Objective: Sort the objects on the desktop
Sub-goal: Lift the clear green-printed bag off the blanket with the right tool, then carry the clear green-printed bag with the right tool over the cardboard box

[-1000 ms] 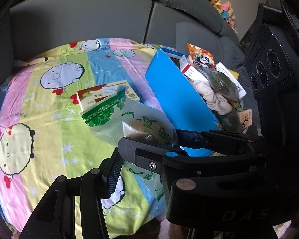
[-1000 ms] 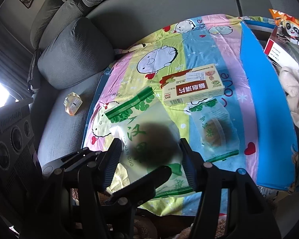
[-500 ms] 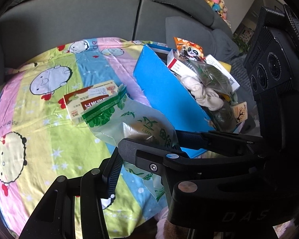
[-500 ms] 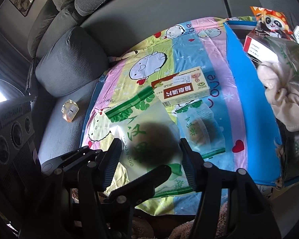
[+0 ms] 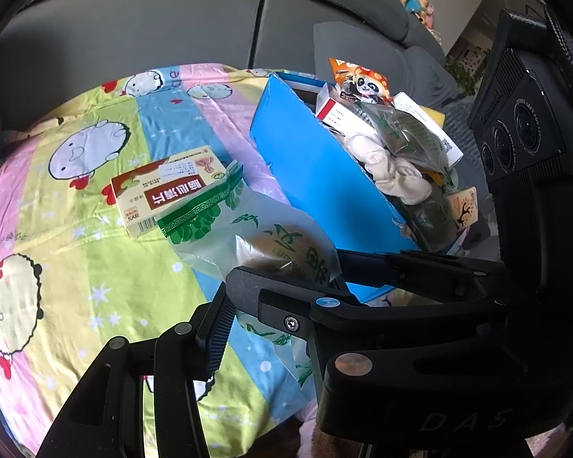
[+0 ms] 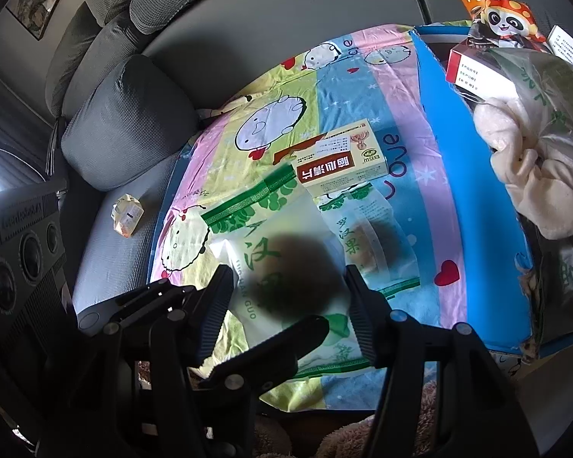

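Both grippers are working one item: a green-printed pouch (image 6: 286, 267) with a dark round lump inside.

Right gripper (image 6: 288, 307) is holding the pouch, jaws set narrow, pads pressing its two sides. Pouch is hanging clear above the sheet (image 6: 217, 175).

Left gripper (image 5: 279, 297) is crossing in from the side; its jaws are narrow too, and the pouch (image 5: 256, 236) is sitting between them. I cannot tell whether those pads are really pressing.

Landmark = blue box (image 6: 458, 175), already crammed with a pale cloth (image 6: 531, 175), packets and cartons.
- Pouch: just left of the box.
- Red-and-cream carton (image 6: 340, 164): lying flat on the sheet, beyond the pouch, left of the box.
- Second, smaller pouch (image 6: 374, 244): lying on the sheet between carton and box.
- Crumpled wrapper (image 6: 128, 213): well left of the box, on the grey sofa seat (image 6: 110, 252).
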### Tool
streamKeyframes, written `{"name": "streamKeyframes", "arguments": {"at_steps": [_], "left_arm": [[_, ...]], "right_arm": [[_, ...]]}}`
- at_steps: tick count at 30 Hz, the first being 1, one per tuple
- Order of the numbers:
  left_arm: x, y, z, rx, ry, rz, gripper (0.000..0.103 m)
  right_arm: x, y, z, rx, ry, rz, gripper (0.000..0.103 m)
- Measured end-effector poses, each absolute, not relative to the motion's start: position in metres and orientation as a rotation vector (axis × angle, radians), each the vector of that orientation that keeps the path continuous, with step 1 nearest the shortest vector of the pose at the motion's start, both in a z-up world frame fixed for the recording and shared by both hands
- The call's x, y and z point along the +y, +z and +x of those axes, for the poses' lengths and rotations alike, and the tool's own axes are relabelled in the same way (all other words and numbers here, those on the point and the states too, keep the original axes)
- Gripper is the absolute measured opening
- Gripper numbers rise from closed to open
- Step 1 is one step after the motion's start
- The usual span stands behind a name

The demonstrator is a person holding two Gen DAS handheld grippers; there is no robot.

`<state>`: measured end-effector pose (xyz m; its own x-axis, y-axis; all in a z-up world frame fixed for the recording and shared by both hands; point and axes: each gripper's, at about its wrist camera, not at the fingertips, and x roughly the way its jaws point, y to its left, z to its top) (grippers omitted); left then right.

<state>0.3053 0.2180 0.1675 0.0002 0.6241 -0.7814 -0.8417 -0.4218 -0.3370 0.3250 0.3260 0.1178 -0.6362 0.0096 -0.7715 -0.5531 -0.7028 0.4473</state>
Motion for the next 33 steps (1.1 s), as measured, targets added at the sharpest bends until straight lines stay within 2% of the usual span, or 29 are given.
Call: {"name": "streamKeyframes", "arguments": {"at_steps": [33], "left_arm": [[0.215,0.182,0.31,0.286,1.68,-1.105,0.05]], "right_arm": [[0.319,0.129,0.326,0.954,2.381,-1.123,0.059]]}}
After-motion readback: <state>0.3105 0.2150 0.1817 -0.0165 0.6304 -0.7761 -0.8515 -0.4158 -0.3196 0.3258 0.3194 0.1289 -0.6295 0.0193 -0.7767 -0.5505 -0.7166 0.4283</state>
